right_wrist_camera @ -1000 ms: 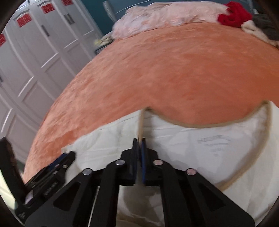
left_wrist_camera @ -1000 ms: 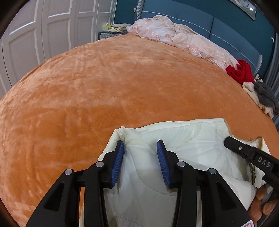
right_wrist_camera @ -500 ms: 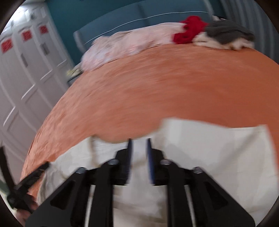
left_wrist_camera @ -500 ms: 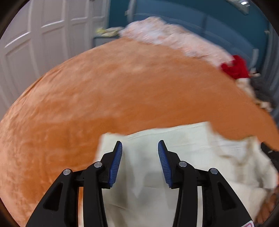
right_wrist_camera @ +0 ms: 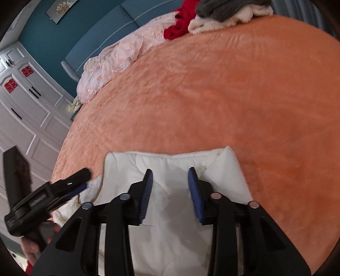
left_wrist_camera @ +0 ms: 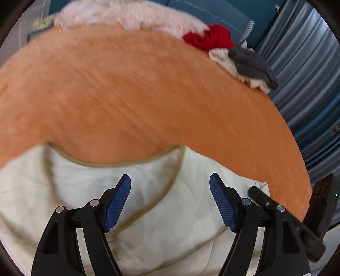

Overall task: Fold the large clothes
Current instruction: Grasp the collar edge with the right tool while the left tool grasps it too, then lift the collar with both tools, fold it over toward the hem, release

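Observation:
A cream quilted garment [left_wrist_camera: 148,223] with a tan-trimmed neckline lies on the orange bedspread [left_wrist_camera: 138,95] at the near edge. My left gripper [left_wrist_camera: 170,177] hovers over it just right of the neckline. Its jaws are opening wide and nothing is pinched between them. In the right wrist view, a folded end of the same garment [right_wrist_camera: 174,203] lies under my right gripper [right_wrist_camera: 170,169]. That gripper's jaws stand apart and are closing, with the cloth below the blue pads [right_wrist_camera: 146,191], not pressed by them. The left gripper [right_wrist_camera: 85,180] shows at that view's left edge, held by a hand [right_wrist_camera: 31,248].
At the far side of the bed lie a pink quilt [left_wrist_camera: 131,14], a red garment [left_wrist_camera: 212,38] and a grey and white pile of clothes [left_wrist_camera: 250,63]. White wardrobe doors [right_wrist_camera: 31,106] stand to the left and a blue curtain [left_wrist_camera: 308,74] to the right.
The right gripper, shut on the tan-trimmed edge a second ago, has let go and moved right. The left gripper swung right along the garment and its jaws spread wider.

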Demonstrator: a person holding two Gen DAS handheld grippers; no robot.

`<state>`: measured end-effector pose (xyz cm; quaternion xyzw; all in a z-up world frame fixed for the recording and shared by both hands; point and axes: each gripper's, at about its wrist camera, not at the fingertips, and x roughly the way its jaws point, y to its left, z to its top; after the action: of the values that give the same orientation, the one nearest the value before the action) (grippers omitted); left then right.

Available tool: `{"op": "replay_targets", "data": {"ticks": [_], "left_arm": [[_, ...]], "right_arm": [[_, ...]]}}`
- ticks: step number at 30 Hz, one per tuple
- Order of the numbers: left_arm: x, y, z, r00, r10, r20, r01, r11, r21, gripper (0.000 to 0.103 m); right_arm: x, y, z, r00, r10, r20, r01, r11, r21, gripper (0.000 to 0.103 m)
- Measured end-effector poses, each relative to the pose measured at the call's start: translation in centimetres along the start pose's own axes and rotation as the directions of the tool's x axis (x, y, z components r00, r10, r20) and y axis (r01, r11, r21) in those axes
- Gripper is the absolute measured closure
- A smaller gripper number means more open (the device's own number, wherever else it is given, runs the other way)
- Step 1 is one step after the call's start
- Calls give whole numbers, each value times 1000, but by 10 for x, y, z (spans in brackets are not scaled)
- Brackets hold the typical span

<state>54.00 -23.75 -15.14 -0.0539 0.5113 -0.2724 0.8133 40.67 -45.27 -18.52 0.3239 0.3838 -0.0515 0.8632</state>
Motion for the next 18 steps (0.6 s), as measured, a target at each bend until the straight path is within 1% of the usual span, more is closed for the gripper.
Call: {"op": "replay_targets", "data": {"ticks": [1, 2, 3, 5, 6, 7, 8, 9, 10, 13, 14, 15, 16, 17, 18], "left_arm": [[10, -3, -2, 1000, 1, -26, -1, 1000, 8, 33], [20, -4, -3, 999, 10, -48, -9, 1000, 24, 38], [29, -6, -6, 997, 36, -64, -33, 998, 51, 46], [31, -14, -12, 996, 78, -34, -74, 992, 100, 52], [31, -16, -15, 995, 95, -25, -92, 989, 114, 62], [31, -17, -15, 992, 123, -11, -121, 984, 129, 86], [30, -16, -16, 992, 127, -3, -126, 983, 133, 99], [30, -14, -15, 992, 124, -2, -123, 985, 118, 100], [30, -12, -16, 992, 126, 1, -126, 985, 115, 100], [34, -20, -18, 982, 187, 21, -188, 971, 144, 99], [33, -21, -18, 980, 198, 24, -200, 970, 140, 99], [30, -20, -19, 979, 203, 26, -205, 970, 131, 99], [21, -20, -19, 977, 211, 41, -215, 970, 113, 103], [10, -18, -20, 966, 251, 68, -257, 961, 99, 103], [-7, -12, -22, 963, 253, 97, -262, 961, 87, 103]], "right_arm": [[4, -3, -3, 1000, 10, -14, -10, 1000, 10, 76], [7, -4, -4, 1000, 15, -22, -15, 1000, 16, 77], [10, -6, -4, 999, 23, -29, -22, 1000, 23, 79], [12, -8, -4, 999, 32, -31, -31, 999, 21, 80], [13, -7, -4, 999, 26, -30, -26, 1000, 12, 83], [13, -7, -4, 1000, 13, -28, -13, 1000, 3, 89], [14, -6, -5, 1000, -14, -20, 14, 1000, -7, 93], [14, -7, -7, 999, -41, -11, 41, 999, -10, 100], [15, -9, -8, 999, -55, -3, 55, 998, -5, 103], [16, -11, -9, 996, -89, 12, 89, 996, 3, 103], [15, -9, -10, 994, -109, 14, 109, 994, -9, 103], [14, -4, -9, 988, -151, 21, 152, 988, -33, 103], [9, 8, -10, 972, -230, 43, 233, 969, -78, 103], [4, 16, -10, 957, -283, 70, 289, 951, -113, 103], [-3, 26, -12, 943, -317, 101, 329, 933, -146, 99]]}}
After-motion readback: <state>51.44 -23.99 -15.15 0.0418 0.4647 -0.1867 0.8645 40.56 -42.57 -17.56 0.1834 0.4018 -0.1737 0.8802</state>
